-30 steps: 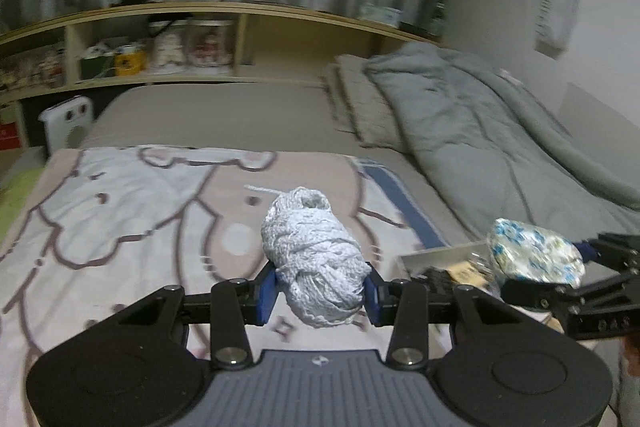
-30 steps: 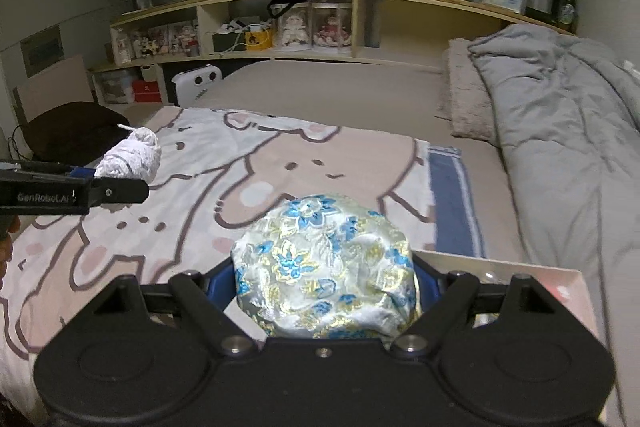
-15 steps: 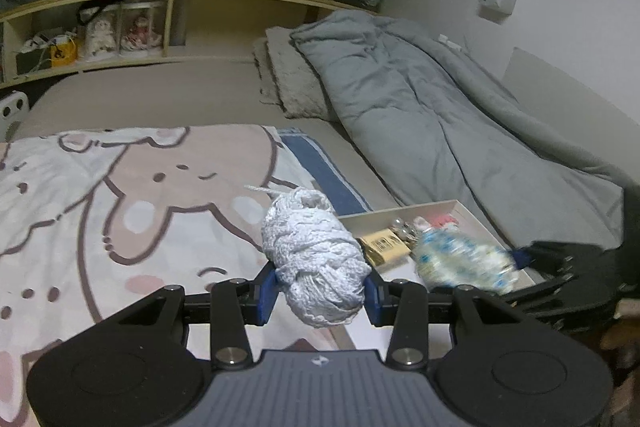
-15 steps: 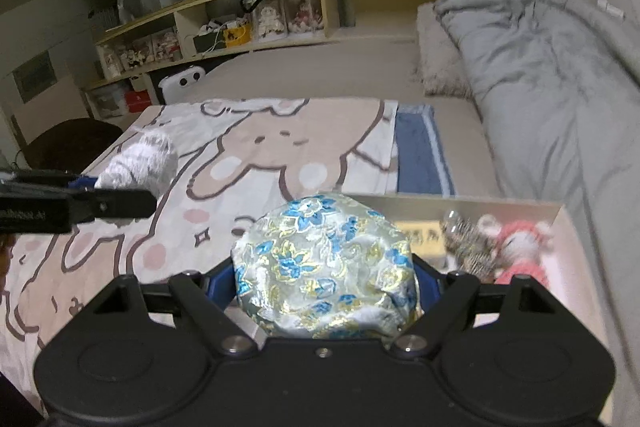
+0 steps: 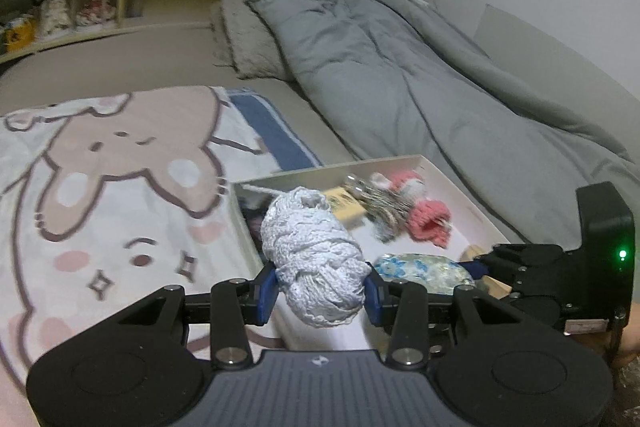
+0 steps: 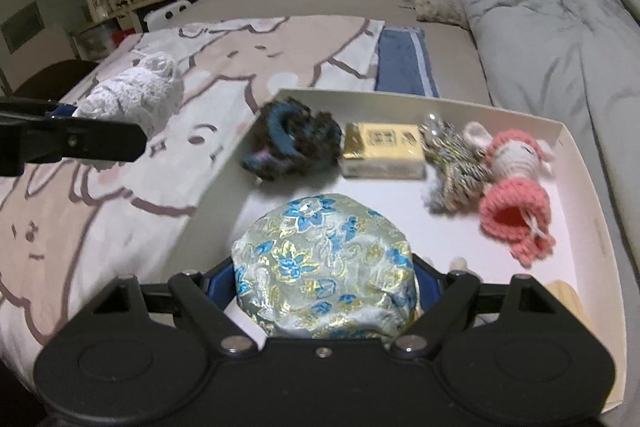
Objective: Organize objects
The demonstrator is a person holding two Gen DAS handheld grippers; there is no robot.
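White box: the shallow tray (image 6: pixel 576 163) on the bed has slid into full view under both tongs, so drop-off looks close.
Left tongs (image 5: pixel 320 293): clamped on a pale yarn ball (image 5: pixel 314 259), tilted down beside the box's left wall.
Right tongs (image 6: pixel 324 291): gripping a floral brocade pouch (image 6: pixel 326 263), angled steeply over the box floor.

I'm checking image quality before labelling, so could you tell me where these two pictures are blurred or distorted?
Left wrist view: dim room light; the shelf bows from fisheye distortion, the pink doll is smeared, and the white yarn ball stays sharp. Right wrist view: the flowered pouch is crisp; the dark scrunchie is slightly blurred.
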